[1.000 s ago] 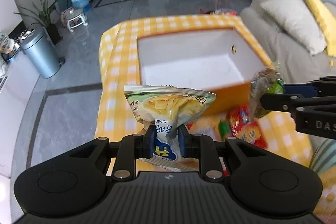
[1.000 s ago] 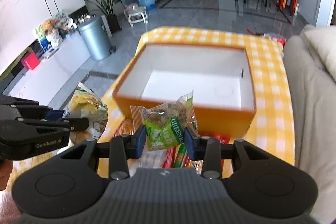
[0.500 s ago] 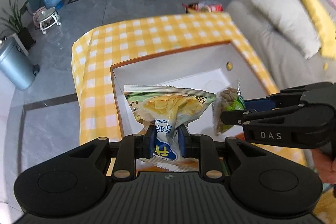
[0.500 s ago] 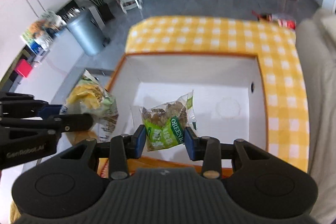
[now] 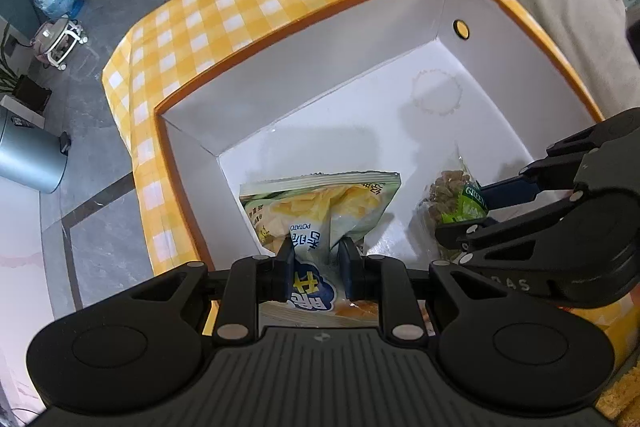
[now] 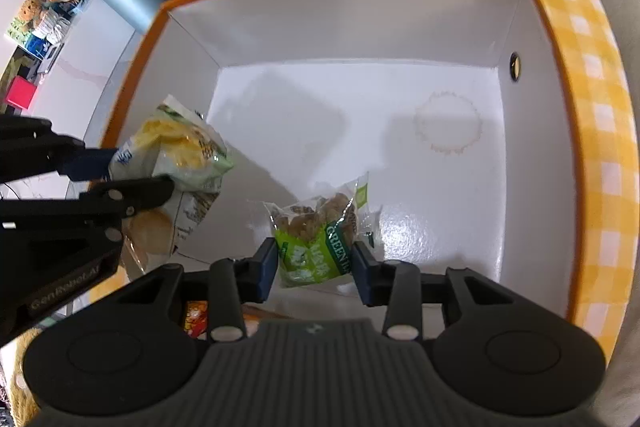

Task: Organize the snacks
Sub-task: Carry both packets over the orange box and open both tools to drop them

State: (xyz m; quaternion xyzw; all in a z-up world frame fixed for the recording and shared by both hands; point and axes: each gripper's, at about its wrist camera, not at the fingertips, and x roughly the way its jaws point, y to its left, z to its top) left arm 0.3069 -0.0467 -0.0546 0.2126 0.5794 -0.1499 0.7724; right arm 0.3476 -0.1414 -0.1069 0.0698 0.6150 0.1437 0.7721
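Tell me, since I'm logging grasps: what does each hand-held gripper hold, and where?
Left hand-held gripper: potato chip bag, lower middle. Right hand-held gripper: green snack packet, lower half.

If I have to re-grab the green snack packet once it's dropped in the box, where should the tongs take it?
Probably by the packet's flat lower end, coming from above, as the right tongs hold it now. The green snack packet is soft and bulges with loose pieces in its upper half, so the flatter printed end likely pinches more securely. The box walls leave the top as the only open way in.
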